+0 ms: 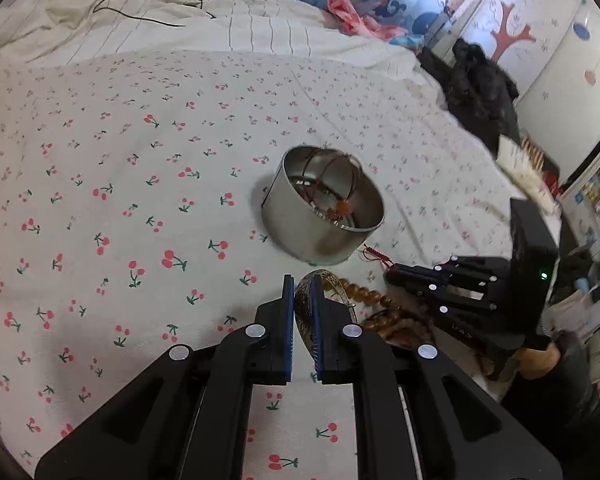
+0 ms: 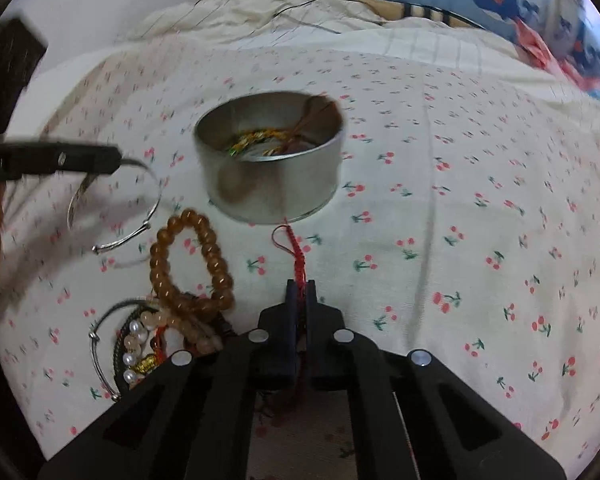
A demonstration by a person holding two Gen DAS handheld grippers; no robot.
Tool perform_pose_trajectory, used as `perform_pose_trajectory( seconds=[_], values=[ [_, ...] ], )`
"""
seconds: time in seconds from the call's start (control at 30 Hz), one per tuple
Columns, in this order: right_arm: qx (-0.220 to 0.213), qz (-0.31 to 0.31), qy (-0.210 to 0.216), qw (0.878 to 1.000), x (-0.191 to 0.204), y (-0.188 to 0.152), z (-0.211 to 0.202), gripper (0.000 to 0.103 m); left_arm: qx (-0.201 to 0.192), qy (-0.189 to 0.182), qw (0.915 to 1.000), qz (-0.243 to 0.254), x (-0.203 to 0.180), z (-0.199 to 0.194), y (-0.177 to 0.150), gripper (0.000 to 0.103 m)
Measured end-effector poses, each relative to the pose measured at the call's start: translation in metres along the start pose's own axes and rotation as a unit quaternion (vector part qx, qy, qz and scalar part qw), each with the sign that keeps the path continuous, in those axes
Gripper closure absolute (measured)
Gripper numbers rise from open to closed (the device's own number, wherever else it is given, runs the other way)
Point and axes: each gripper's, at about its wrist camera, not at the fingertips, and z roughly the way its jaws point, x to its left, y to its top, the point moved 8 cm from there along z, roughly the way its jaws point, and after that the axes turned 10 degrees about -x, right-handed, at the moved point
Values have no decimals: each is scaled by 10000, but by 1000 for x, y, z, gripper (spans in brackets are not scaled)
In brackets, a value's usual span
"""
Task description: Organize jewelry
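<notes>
A round metal tin (image 1: 300,236) (image 2: 268,192) stands on the cherry-print sheet with braided cords and orange beads inside. My left gripper (image 1: 303,284) (image 2: 118,160) is shut on a silver bangle (image 1: 300,312) (image 2: 112,208), held just above the sheet to the left of the tin. My right gripper (image 2: 300,282) (image 1: 390,276) is shut on a red braided cord (image 2: 296,248) (image 1: 374,256), whose looped end lies at the tin's near wall. An amber bead bracelet (image 2: 188,264) (image 1: 364,294) lies between the two grippers.
A heap of jewelry (image 2: 148,344) with pearls, a dark cord and another silver bangle (image 2: 100,356) lies at the near left. A rumpled cream quilt (image 1: 140,12) with a thin black cable sits behind. Dark clothing (image 1: 480,88) and clutter line the bed's right edge.
</notes>
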Motion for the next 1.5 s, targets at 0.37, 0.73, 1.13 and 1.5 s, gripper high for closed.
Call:
perform_pose_trajectory(
  seconds=[0.37, 0.73, 1.13, 1.5],
  values=[
    [-1059, 1072, 797, 9854, -14, 37, -47, 99, -461, -536, 9973, -201, -19, -10, 18, 96],
    [-1609, 1354, 1007, 9724, -23, 92, -57, 99, -747, -448, 9958, -295, -33, 23, 69, 96],
    [-1369, 1216, 1004, 9779, -9, 121, 0, 99, -348, 300, 9989, -83, -21, 72, 64, 94],
    [-672, 698, 853, 9916, 9, 96, 35, 65, -638, 428, 9950, -633, 12, 25, 70, 75]
  ],
)
